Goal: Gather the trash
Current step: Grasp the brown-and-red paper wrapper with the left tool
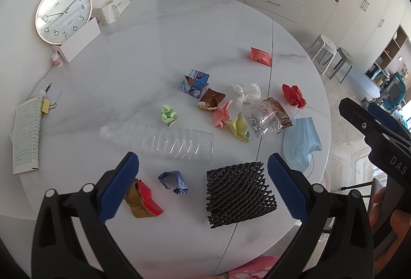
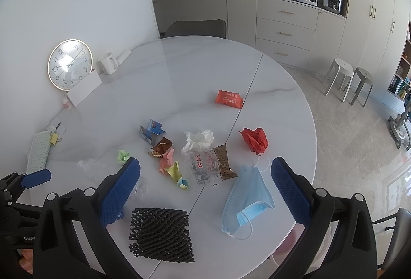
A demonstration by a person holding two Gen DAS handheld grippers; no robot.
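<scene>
A round white marble-look table (image 1: 159, 30) stands against a white wall, with cabinets (image 2: 285, 30) and 2 stools (image 2: 346, 78) behind it. At the table's far left edge a wall clock (image 1: 63, 12) leans beside a white mug (image 1: 108, 11) and a white box (image 1: 79, 40); a printed booklet (image 1: 25, 135) lies at the left edge. Trash is scattered across the near half of the table. A clear plastic bottle (image 1: 164, 140) lies on its side left of centre. A black foam net (image 1: 240, 191) sits at the near edge, just beside a blue face mask (image 1: 300, 145) at the near right edge. A clear snack bag (image 1: 267, 117), white tissue (image 1: 246, 93), red crumpled paper (image 1: 294, 95) and an orange packet (image 1: 260, 56) lie further in; the packet is well apart from the rest. Small paper scraps in green (image 1: 169, 114), pink (image 1: 222, 114) and yellow (image 1: 240, 126) cluster near the centre. The left gripper (image 1: 203, 163) hovers above the near edge, jaws spread wide, holding nothing. The right gripper (image 2: 205, 167) is likewise wide apart and empty, above the mask and net.
</scene>
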